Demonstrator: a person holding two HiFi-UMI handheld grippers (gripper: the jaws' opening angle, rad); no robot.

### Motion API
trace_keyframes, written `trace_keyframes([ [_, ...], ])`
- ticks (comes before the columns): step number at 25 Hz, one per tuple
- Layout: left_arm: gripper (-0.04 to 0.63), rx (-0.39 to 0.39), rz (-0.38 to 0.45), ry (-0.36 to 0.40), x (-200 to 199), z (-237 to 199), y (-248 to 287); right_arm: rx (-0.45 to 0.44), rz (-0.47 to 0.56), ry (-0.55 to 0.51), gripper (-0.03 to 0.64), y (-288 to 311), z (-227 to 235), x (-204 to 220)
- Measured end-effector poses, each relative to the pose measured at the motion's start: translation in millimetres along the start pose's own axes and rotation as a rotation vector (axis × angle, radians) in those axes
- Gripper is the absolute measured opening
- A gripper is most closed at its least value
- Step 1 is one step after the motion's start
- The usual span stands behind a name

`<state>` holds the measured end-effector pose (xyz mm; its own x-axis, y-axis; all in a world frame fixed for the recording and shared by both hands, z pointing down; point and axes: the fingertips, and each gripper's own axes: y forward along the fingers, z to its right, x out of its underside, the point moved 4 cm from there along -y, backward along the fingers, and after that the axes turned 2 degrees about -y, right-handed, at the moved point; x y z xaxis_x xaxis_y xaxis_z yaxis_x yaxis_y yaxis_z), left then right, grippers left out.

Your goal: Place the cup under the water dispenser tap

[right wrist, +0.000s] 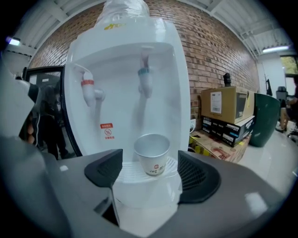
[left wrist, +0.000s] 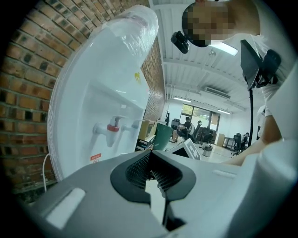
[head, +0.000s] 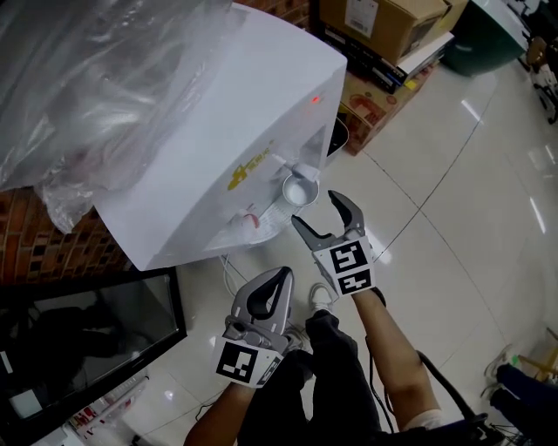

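A small metal cup (right wrist: 152, 160) with a red print stands on the white drip tray (right wrist: 128, 171) of the white water dispenser (head: 227, 131), below its blue tap (right wrist: 145, 79). The red tap (right wrist: 88, 90) is to its left. In the head view the cup (head: 299, 191) shows from above. My right gripper (head: 316, 211) is open just in front of the cup, jaws wide and touching nothing; in its own view the right gripper (right wrist: 151, 173) frames the cup. My left gripper (head: 277, 277) hangs lower and nearer to me, shut and empty, as its own view (left wrist: 150, 163) shows.
A plastic-wrapped bottle (head: 87, 78) tops the dispenser. Cardboard boxes (head: 384, 26) and a green bin (head: 484, 35) stand to its right on the glossy tile floor. A black glass-fronted cabinet (head: 78, 340) stands to its left against a brick wall (right wrist: 214, 56).
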<state>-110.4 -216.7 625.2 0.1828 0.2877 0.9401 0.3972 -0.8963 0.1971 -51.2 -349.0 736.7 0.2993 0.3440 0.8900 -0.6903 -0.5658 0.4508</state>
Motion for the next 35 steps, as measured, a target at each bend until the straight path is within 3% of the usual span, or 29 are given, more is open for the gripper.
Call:
trace_keyframes([
  [7, -0.009, -0.002, 0.019, -0.014, -52, 22, -32, -0.017, 0.009, 0.047, 0.368, -68, -40, -53],
  [10, -0.009, -0.006, 0.044, -0.013, -78, 28, -48, -0.038, 0.032, 0.021, 0.360, -99, -65, -86],
  [16, -0.009, -0.006, 0.093, -0.001, -122, 41, -82, -0.047, 0.085, -0.073, 0.234, -160, -108, -152],
  [20, -0.009, 0.002, 0.120, 0.006, -156, 51, -109, -0.043, 0.121, -0.099, 0.187, -196, -136, -188],
  [25, -0.009, 0.043, 0.137, 0.032, -189, 80, -142, -0.037, 0.156, -0.134, 0.049, -247, -168, -227],
  [31, -0.008, 0.076, 0.169, 0.030, -205, 107, -171, -0.050, 0.170, -0.194, 0.027, -291, -200, -252],
  [35, -0.009, 0.113, 0.203, 0.022, -216, 128, -195, -0.045, 0.179, -0.179, 0.023, -322, -218, -255],
])
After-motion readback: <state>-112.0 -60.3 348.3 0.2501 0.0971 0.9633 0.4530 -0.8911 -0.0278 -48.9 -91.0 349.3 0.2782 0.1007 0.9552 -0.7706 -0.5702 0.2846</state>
